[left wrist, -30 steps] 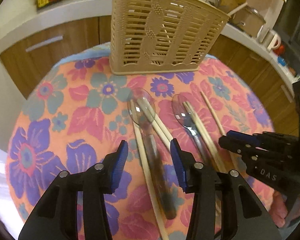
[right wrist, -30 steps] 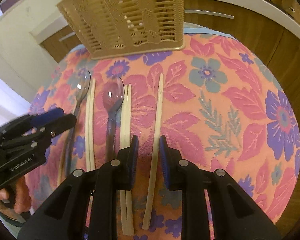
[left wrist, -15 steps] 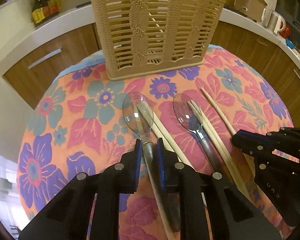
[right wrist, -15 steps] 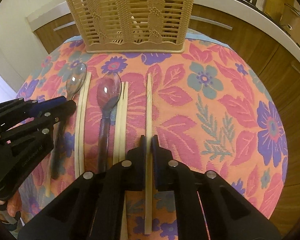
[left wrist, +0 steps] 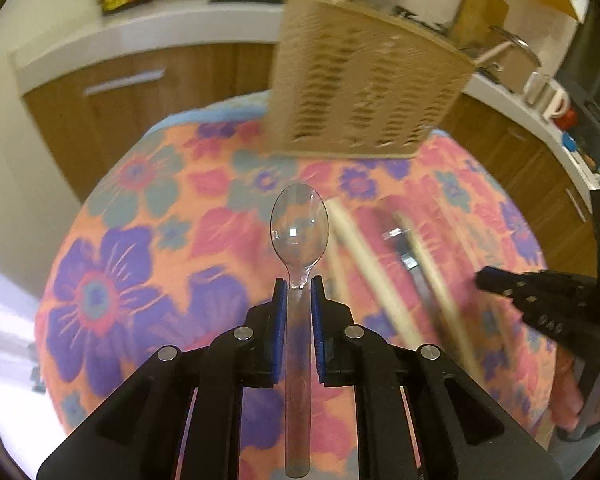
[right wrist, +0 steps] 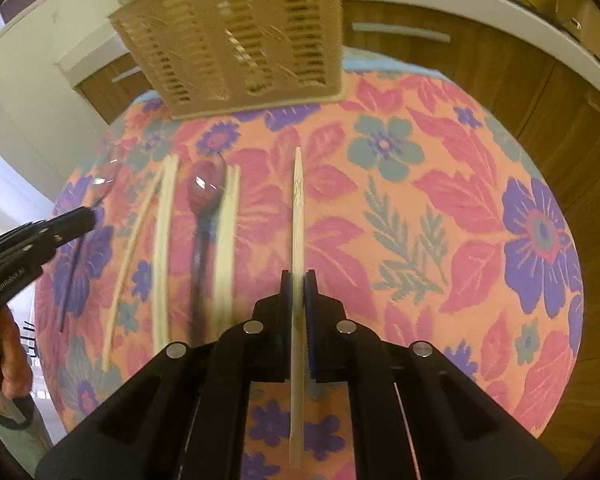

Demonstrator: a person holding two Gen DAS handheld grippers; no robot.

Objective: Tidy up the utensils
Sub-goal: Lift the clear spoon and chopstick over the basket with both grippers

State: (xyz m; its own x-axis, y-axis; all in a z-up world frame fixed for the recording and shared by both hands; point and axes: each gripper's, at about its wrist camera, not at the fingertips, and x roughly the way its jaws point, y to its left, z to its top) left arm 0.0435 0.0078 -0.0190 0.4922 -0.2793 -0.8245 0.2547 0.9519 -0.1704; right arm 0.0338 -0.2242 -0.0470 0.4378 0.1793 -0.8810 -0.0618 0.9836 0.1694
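- Left gripper (left wrist: 299, 286): jaws clamped on the clear plastic spoon (left wrist: 299, 236) at its neck; bowl points to 12 o'clock. Light, slick, brittle.
- Right gripper (right wrist: 298, 280): jaws clamped mid-shaft on a bamboo chopstick (right wrist: 298, 200); stiff, light.
- Slatted utensil basket (right wrist: 236, 36): 12 o'clock, on the floral tablecloth (right wrist: 440, 208).

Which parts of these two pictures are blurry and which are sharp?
Left wrist view: the clear spoon in the left tool is sharp; the basket and tablecloth smear. Right wrist view: the held chopstick is crisp in the right tool, the other utensils streak.
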